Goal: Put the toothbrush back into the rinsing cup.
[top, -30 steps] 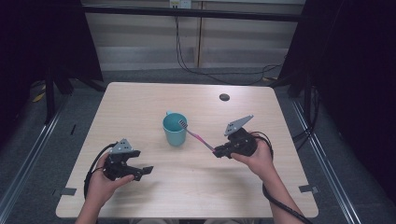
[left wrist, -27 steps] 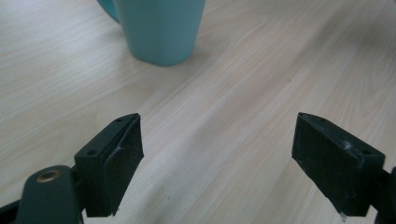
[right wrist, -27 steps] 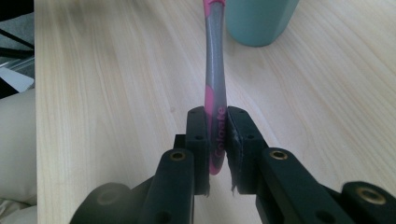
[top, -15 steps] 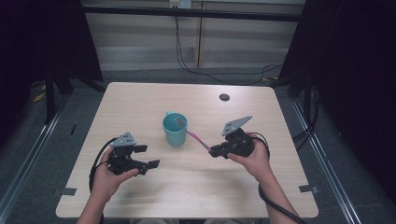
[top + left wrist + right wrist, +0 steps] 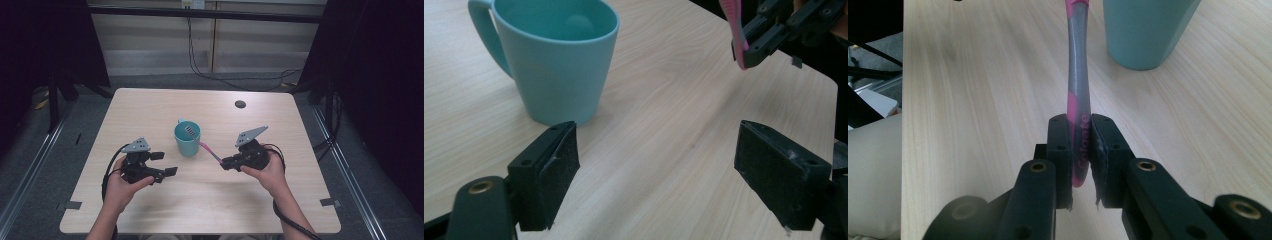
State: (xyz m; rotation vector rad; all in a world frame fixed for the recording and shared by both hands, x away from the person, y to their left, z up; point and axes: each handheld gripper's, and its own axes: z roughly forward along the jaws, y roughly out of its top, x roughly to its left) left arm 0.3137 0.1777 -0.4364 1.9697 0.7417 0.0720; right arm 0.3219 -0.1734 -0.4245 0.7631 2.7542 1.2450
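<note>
One toothbrush (image 5: 1077,100) sits clamped in the right hand-held gripper (image 5: 1079,150); left hand-held gripper (image 5: 656,170) gapes wide.

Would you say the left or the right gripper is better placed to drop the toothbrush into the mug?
Right. The right gripper already clamps the toothbrush, whose head hangs over the mug; the left gripper is open and empty.

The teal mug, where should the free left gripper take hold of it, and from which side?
Grip the mug across its body, coming level from the left gripper's side. It stands upright, the handle points away, and the toothbrush leans over the opposite rim.
</note>
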